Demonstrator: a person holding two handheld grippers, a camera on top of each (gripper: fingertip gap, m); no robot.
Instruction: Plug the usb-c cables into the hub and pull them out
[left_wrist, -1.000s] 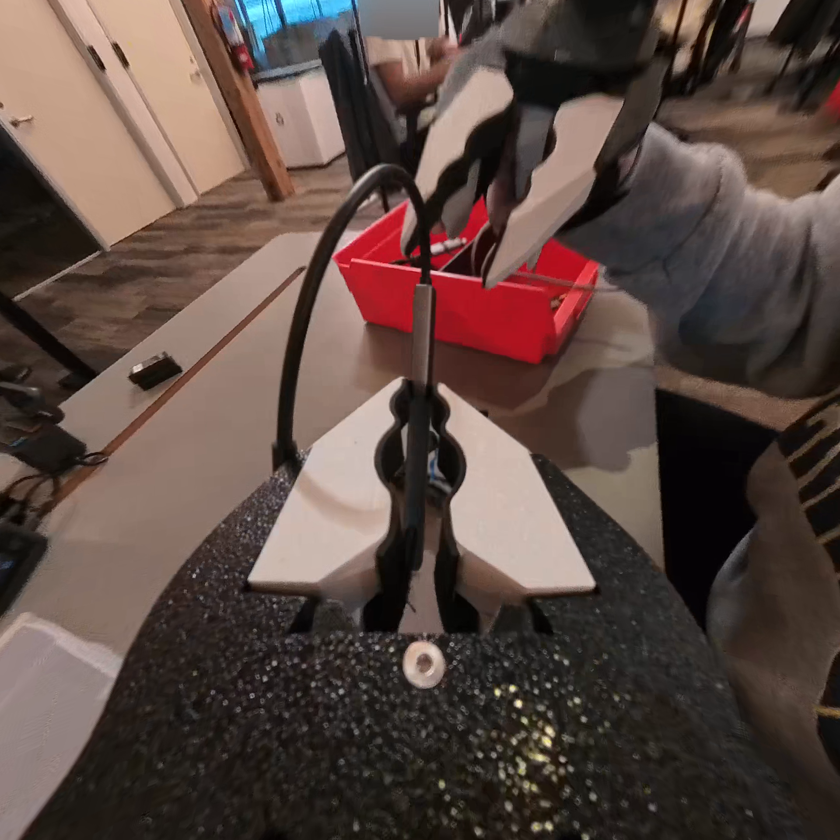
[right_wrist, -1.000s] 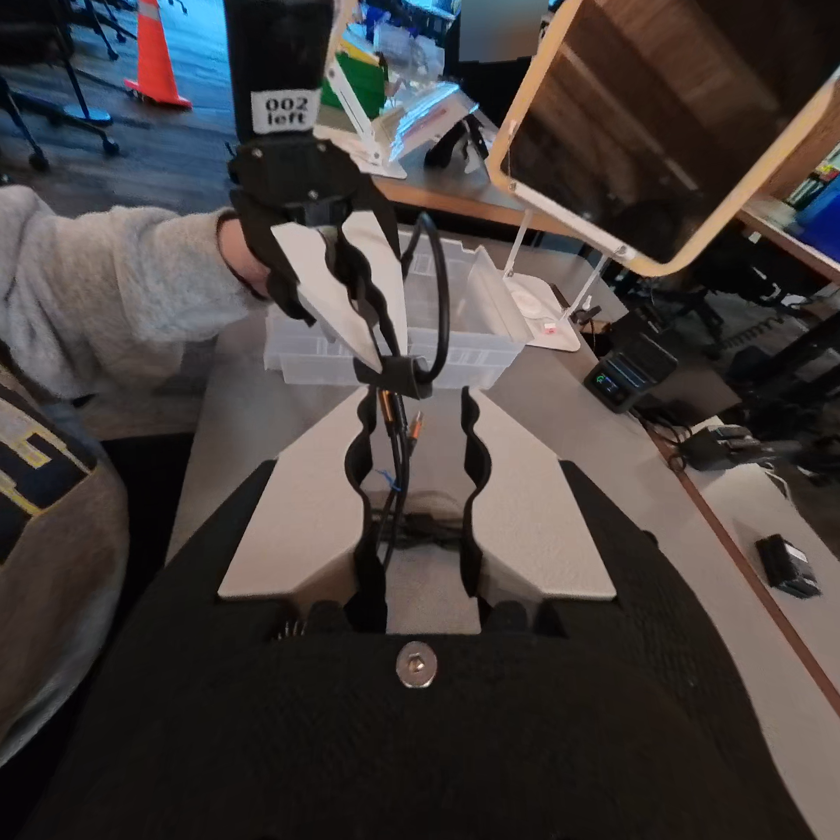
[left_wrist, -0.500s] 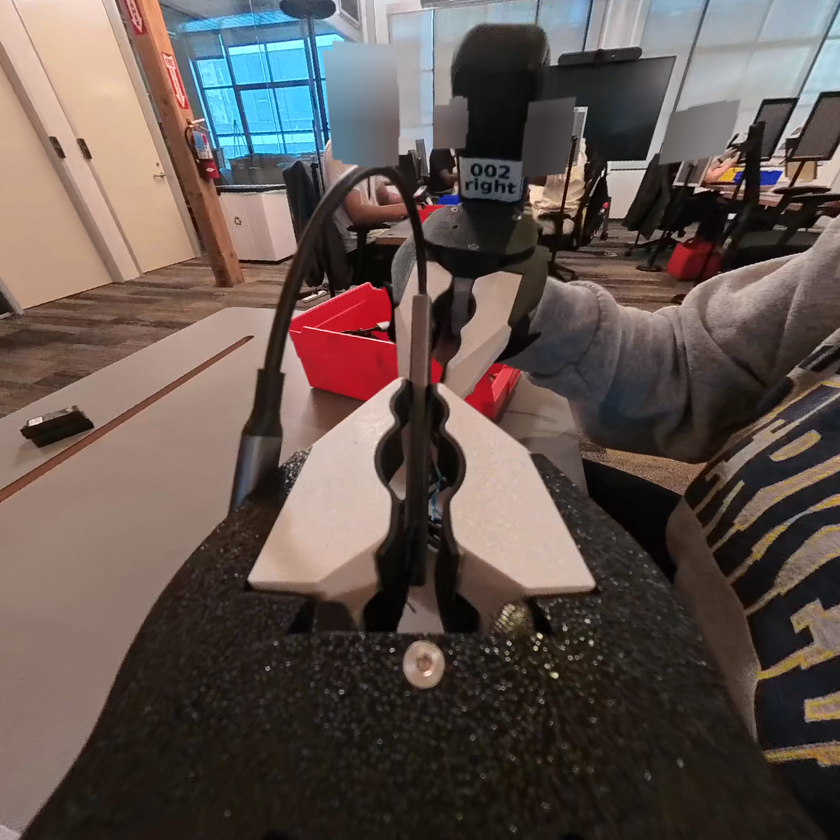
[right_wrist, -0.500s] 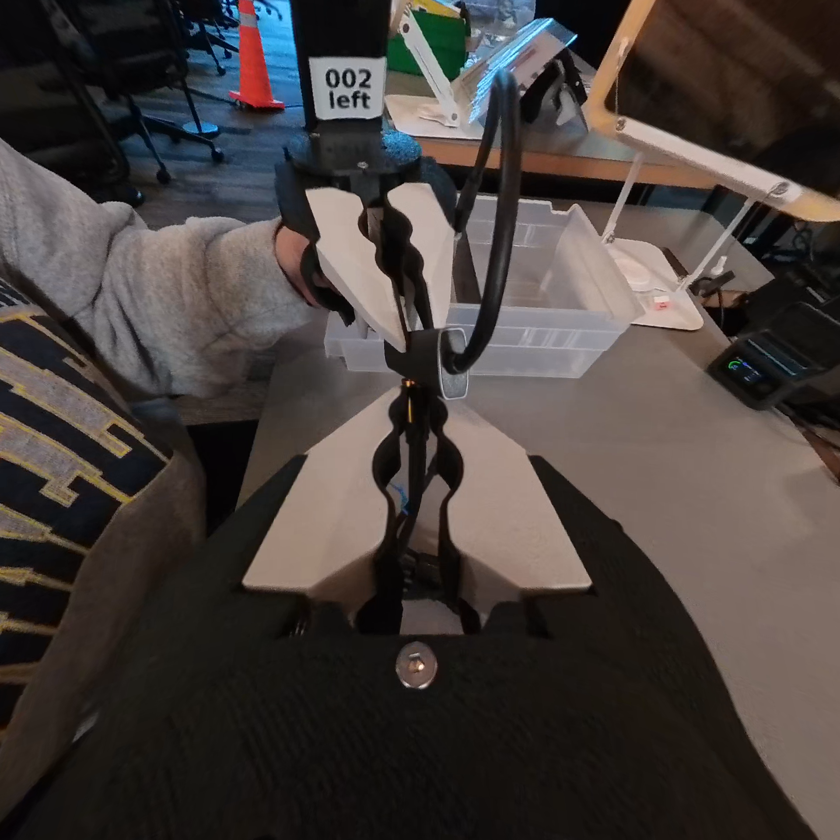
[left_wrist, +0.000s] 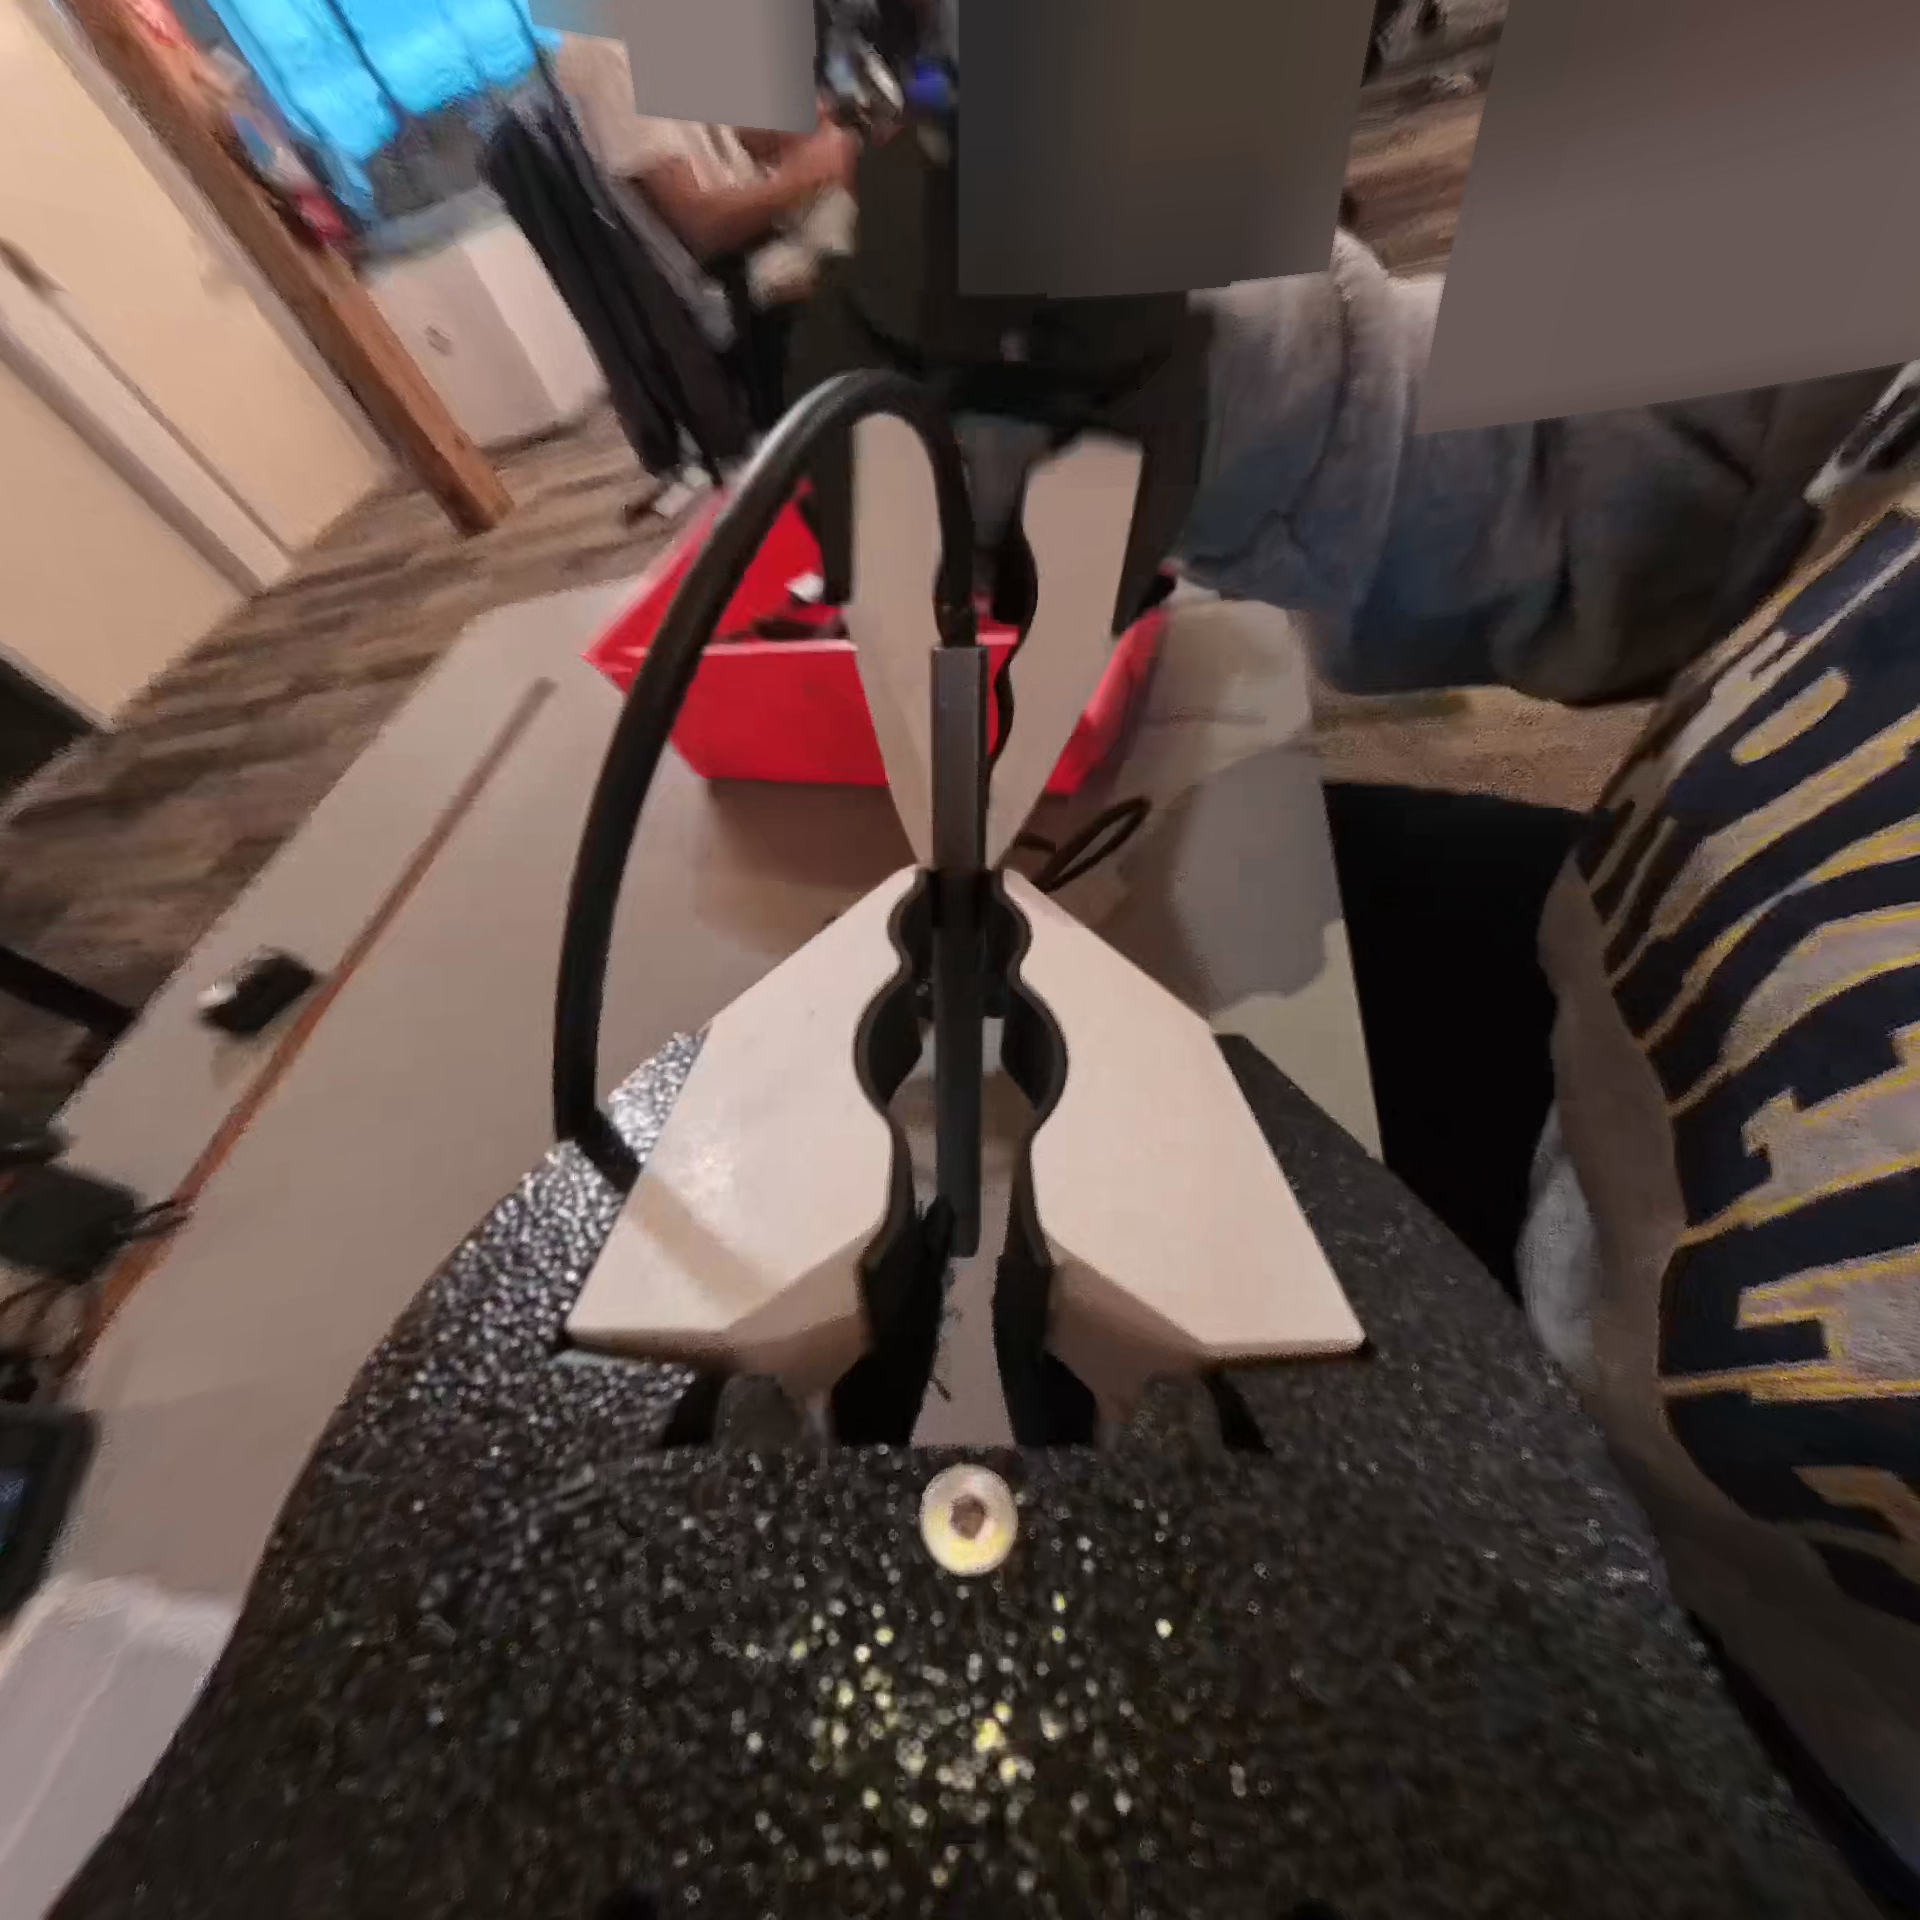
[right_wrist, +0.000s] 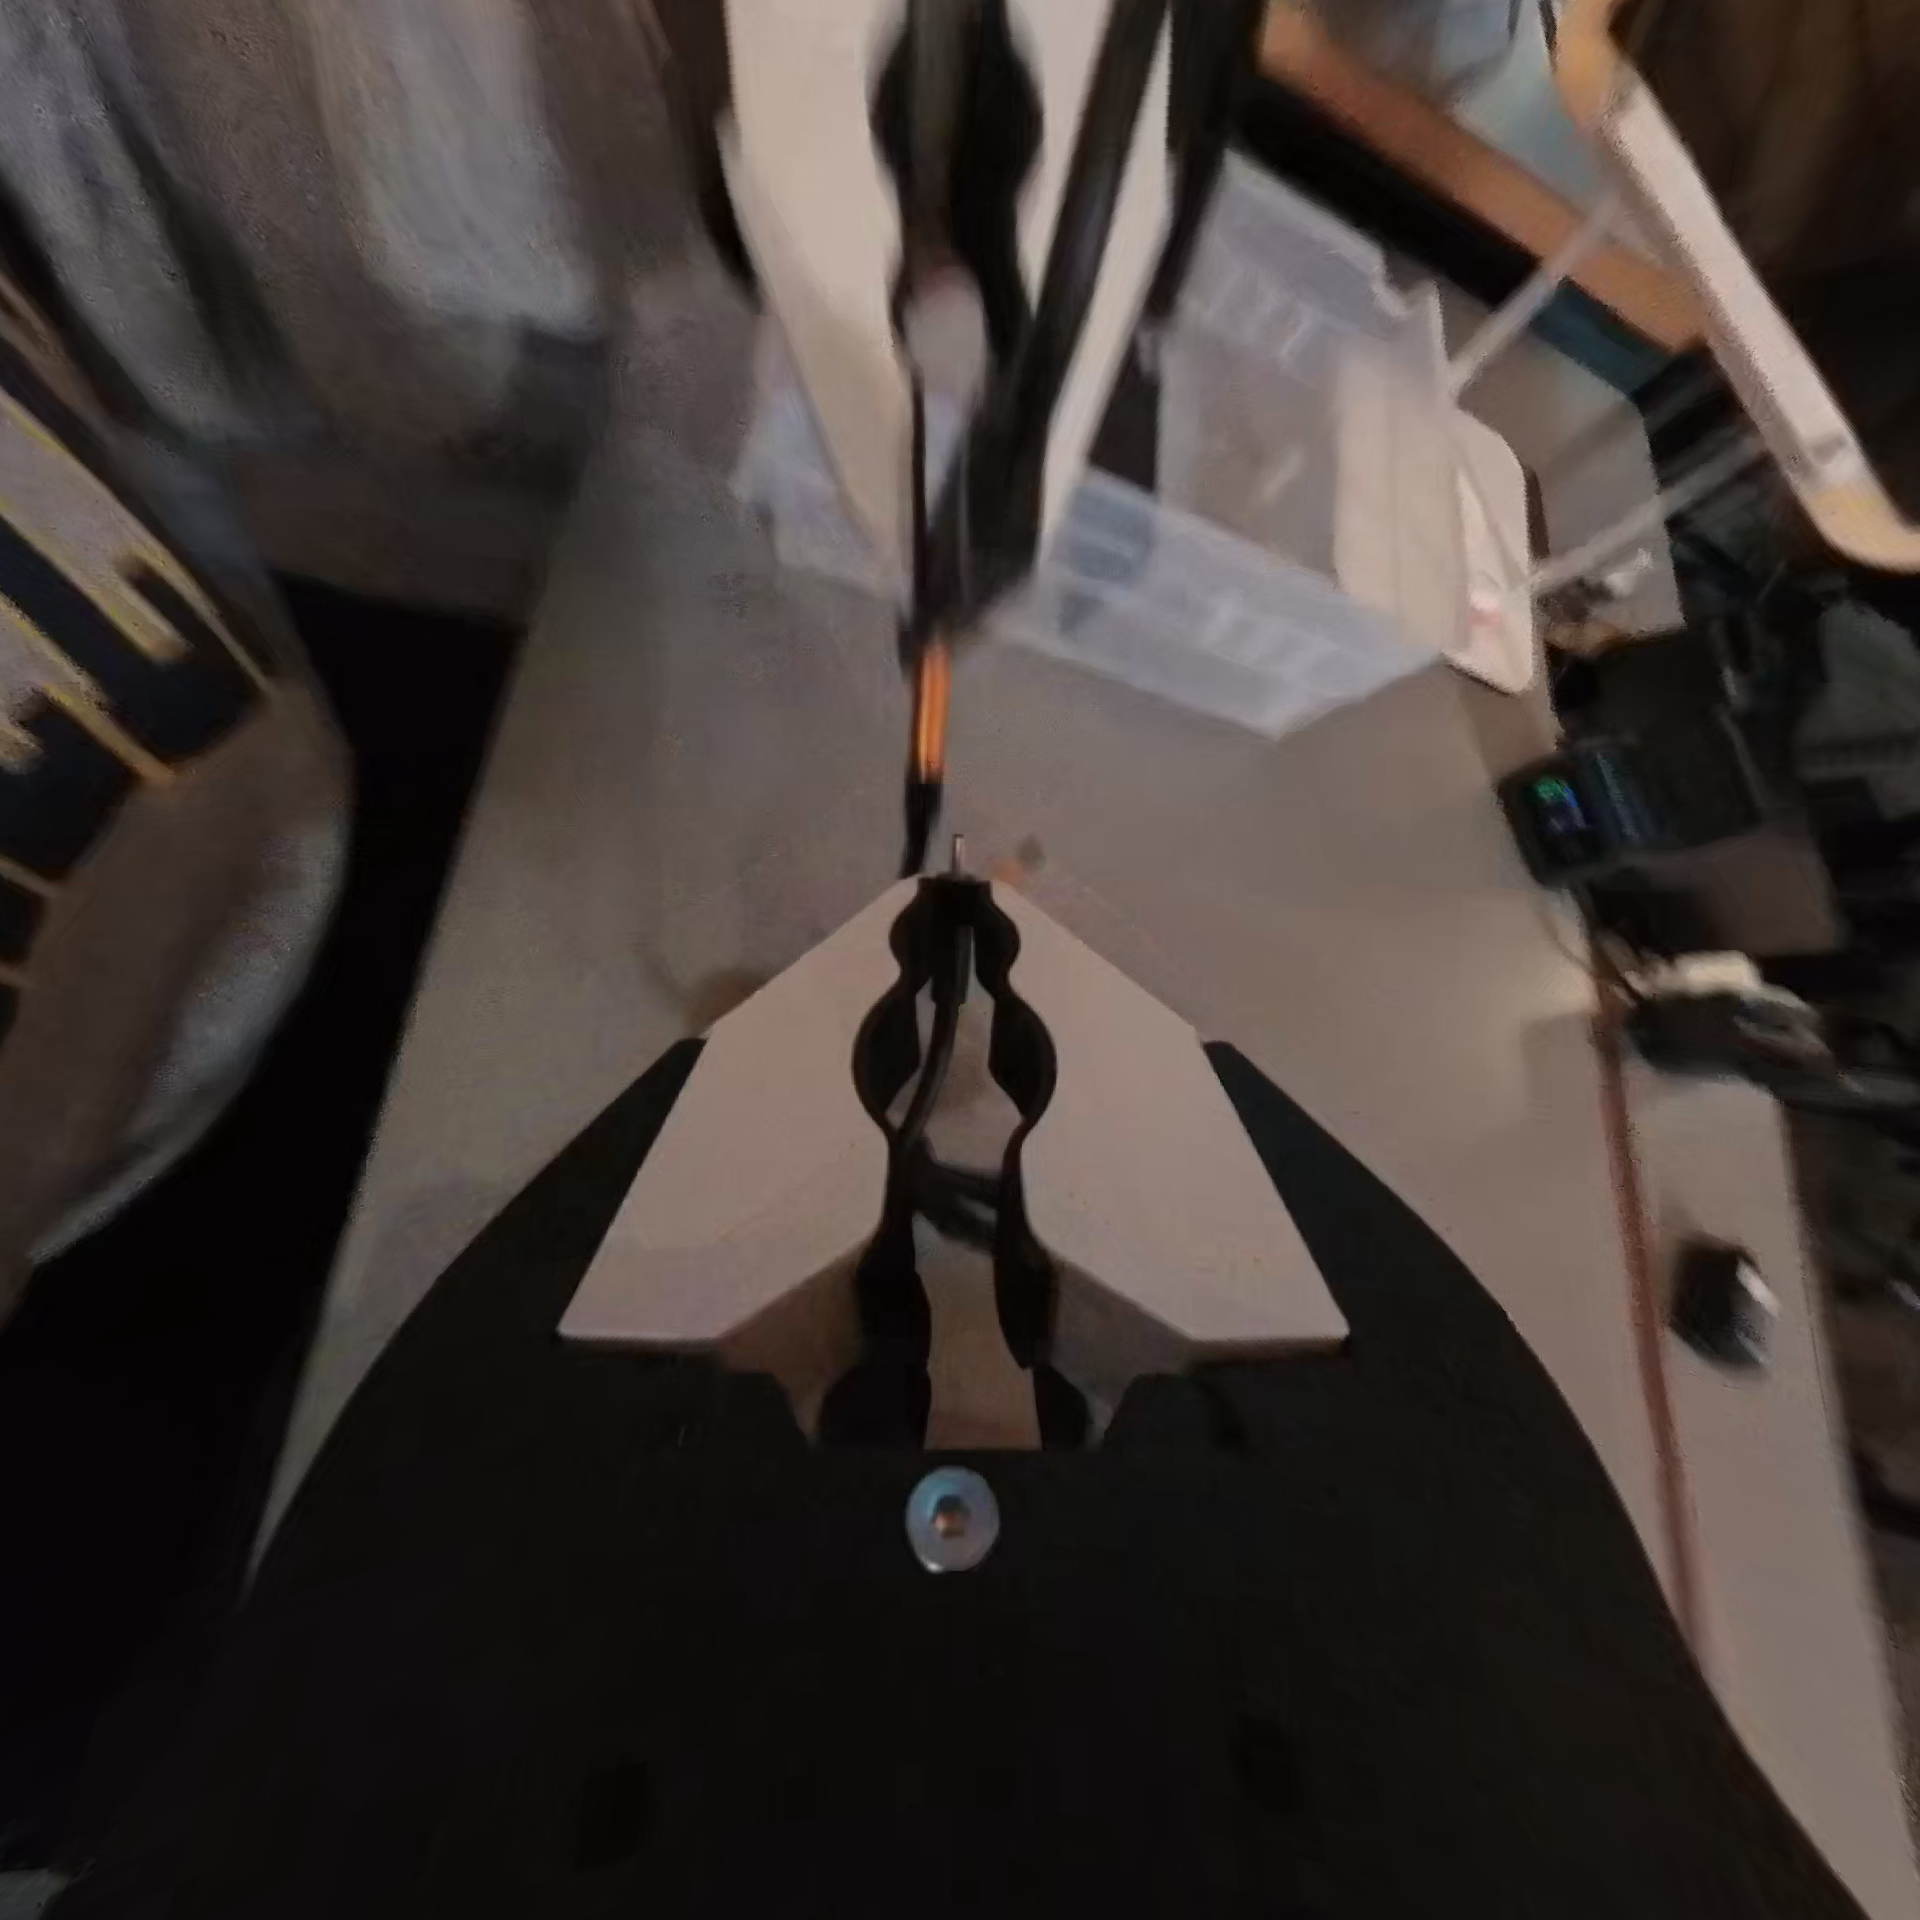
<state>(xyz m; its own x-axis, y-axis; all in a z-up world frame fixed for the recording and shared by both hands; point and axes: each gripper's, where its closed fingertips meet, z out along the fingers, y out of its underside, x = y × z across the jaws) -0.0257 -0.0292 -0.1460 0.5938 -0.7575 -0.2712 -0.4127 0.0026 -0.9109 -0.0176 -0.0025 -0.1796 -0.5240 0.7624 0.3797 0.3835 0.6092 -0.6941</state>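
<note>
We hold the grey hub (left_wrist: 957, 935) edge-on above the desk (left_wrist: 436, 935), left gripper (left_wrist: 958, 878) jaws clamped on it. Our right gripper (right_wrist: 958, 881) jaws pinch 1 black usb-c cable (right_wrist: 940, 1039), its metal tip just past the jaws. We judge this the plugging step; next we must line the tip up with a port.

Red bin (left_wrist: 769, 707) and clear bin (right_wrist: 1226, 582) flank open tabletop (right_wrist: 1247, 935).
</note>
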